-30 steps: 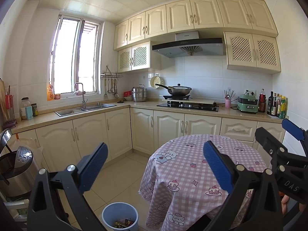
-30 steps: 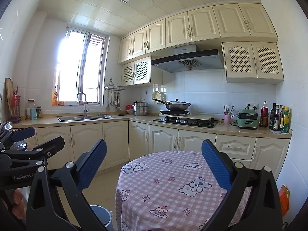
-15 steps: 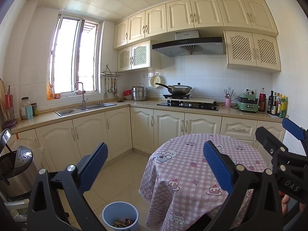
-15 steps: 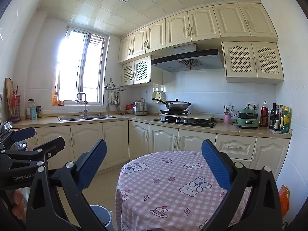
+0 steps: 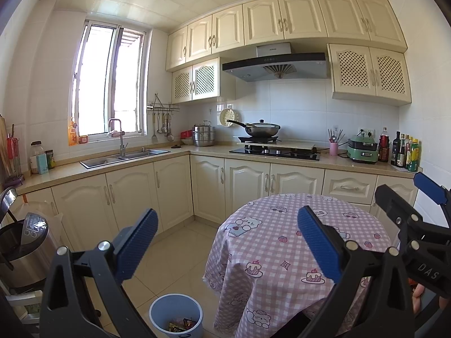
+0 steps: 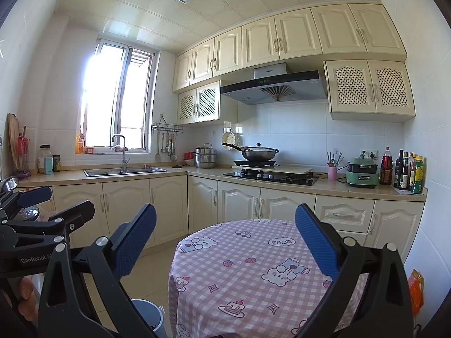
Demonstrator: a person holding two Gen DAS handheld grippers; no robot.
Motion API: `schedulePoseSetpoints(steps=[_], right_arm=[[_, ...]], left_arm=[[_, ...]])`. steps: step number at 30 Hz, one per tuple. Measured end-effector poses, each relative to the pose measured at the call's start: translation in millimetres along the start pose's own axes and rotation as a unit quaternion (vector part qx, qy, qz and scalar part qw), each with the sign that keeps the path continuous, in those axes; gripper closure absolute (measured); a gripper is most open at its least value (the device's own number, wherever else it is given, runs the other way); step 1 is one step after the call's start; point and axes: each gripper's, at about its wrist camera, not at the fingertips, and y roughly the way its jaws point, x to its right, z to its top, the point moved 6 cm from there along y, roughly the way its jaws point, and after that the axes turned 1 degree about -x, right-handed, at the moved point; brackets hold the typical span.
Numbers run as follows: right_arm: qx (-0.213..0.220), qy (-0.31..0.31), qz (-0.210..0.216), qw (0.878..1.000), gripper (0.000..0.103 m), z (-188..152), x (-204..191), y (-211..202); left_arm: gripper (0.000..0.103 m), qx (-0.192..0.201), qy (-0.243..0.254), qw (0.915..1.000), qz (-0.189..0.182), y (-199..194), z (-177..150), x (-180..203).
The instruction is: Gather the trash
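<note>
We hold the left tool (image 5: 227, 242) spread wide, nothing between its blue pads, above the floor just left of the round surface (image 5: 284, 250) with its pink checked cloth. The right tool (image 6: 225, 243) gapes equally wide and empty over that cloth. Near us on the tiled floor, just beside the cloth's hanging left edge, stands the blue bin (image 5: 176, 318), with a few coloured wrappers (image 5: 180, 325) lying in its bottom. Far off, a wok (image 5: 260, 128) sits on the stove (image 5: 274, 152), and a steel pedal bin (image 5: 24, 250) stands at far left.
</note>
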Motion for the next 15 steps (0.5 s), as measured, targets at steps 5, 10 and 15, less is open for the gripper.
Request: schedulePoseSetpoints(steps=[5, 10, 15], right_arm=[[0.0, 0.0, 0.0, 1.0, 0.008, 0.1, 0.2, 0.1], [-0.001, 0.0, 0.0, 1.0, 0.008, -1.5, 0.2, 0.0], [-0.001, 0.0, -0.001, 1.0, 0.008, -1.4, 0.4, 0.1]], left_arm=[[0.006, -0.002, 0.0, 1.0, -0.001, 0.7, -0.4, -0.5], [0.006, -0.003, 0.0, 1.0, 0.0, 0.6, -1.4, -0.5], [0.006, -0.004, 0.0, 1.0, -0.001, 0.8, -1.6, -0.6]])
